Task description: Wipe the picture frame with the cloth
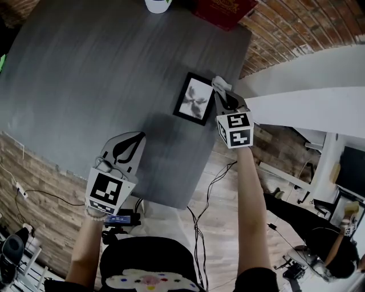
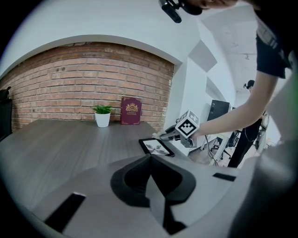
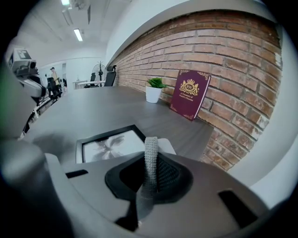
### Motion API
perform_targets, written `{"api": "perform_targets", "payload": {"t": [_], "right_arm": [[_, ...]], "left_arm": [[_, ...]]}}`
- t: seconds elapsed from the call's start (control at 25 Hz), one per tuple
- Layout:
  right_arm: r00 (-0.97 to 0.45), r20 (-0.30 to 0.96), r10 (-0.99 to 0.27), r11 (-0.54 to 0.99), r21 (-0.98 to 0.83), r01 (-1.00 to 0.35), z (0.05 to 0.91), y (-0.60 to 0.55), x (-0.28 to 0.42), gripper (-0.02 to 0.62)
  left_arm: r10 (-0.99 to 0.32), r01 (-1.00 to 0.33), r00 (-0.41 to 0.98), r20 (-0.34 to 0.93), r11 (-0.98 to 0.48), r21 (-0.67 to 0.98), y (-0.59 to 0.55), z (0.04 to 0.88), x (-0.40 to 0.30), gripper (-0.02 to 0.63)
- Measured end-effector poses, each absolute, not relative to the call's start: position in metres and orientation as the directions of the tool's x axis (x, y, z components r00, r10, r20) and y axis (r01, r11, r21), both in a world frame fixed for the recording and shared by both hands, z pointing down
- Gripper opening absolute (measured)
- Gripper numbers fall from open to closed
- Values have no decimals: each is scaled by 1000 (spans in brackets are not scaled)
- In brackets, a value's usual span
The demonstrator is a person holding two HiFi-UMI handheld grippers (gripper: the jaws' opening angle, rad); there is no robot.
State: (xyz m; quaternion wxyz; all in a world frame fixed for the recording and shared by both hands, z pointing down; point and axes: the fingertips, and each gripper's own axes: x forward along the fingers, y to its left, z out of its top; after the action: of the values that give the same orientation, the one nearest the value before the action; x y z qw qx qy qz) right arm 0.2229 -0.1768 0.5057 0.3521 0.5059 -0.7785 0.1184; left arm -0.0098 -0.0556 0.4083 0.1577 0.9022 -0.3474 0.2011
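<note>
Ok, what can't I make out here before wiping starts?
- Whether the cloth touches the picture frame: the right gripper covers that spot in the head view.
- The frame's near edge: that gripper's own body hides it in the right gripper view.
- The plant pot: cut off by the head view's top edge.

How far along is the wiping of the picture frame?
Done: the cloth is pinched by the right gripper, fingers shut. In hand: the cloth sits at the picture frame's right edge. Left: the wipe across the frame; the shut left gripper is empty.
</note>
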Motion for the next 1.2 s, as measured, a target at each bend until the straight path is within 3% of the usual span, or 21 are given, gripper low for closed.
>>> {"api": "perform_targets", "payload": {"t": [1.2], "right_arm": [[-281, 660, -697, 395, 26, -918, 511, -74, 184, 25]], "left_arm": [[-554, -672, 700, 451, -725, 151, -50, 403, -14, 9]]}}
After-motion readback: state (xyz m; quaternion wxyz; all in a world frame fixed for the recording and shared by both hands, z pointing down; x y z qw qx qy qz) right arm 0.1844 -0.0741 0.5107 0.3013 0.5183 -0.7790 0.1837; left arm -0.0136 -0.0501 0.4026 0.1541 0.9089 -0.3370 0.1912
